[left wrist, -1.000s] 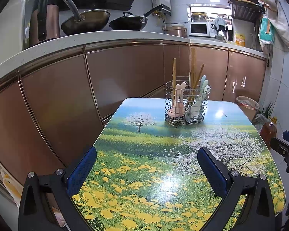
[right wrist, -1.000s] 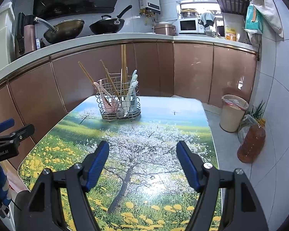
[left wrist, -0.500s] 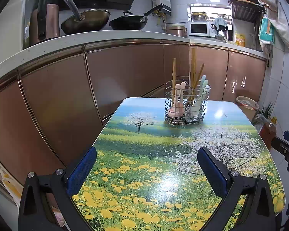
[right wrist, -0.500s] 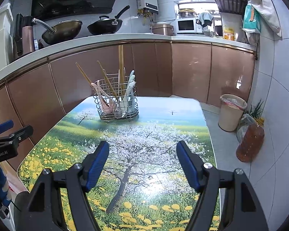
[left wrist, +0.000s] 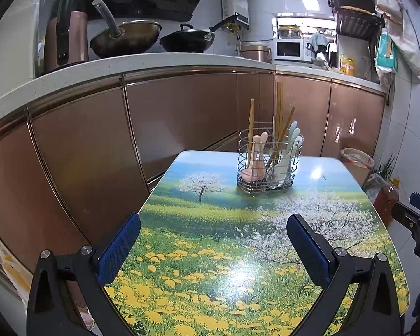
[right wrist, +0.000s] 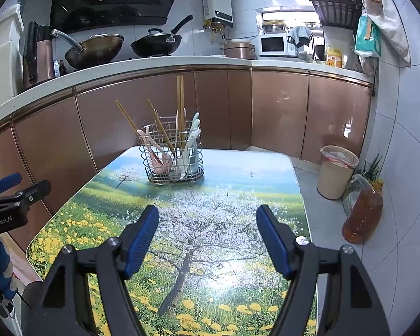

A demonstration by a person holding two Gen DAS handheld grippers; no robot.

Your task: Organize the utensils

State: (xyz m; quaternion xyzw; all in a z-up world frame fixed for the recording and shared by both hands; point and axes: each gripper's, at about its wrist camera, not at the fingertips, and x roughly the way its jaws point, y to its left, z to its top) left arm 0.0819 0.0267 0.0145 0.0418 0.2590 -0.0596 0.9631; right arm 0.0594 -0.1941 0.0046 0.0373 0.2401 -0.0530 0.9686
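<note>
A wire utensil basket (left wrist: 268, 165) stands at the far end of the flower-printed table (left wrist: 210, 240); it also shows in the right wrist view (right wrist: 173, 162). It holds wooden chopsticks (left wrist: 278, 120), pink spoons (left wrist: 254, 159) and pale green-white spoons (left wrist: 288, 151). My left gripper (left wrist: 212, 247) is open and empty over the near part of the table. My right gripper (right wrist: 208, 236) is open and empty over the near middle of the table (right wrist: 210, 224), well short of the basket.
Copper-fronted kitchen cabinets (left wrist: 182, 117) run behind and left of the table, with woks (left wrist: 126, 37) on the counter. A bin (right wrist: 336, 170) and an oil bottle (right wrist: 362, 215) stand on the floor to the right.
The right wrist view has shifted slightly, so the basket sits a little lower and further left. The left gripper has hardly moved. Both stay open.
</note>
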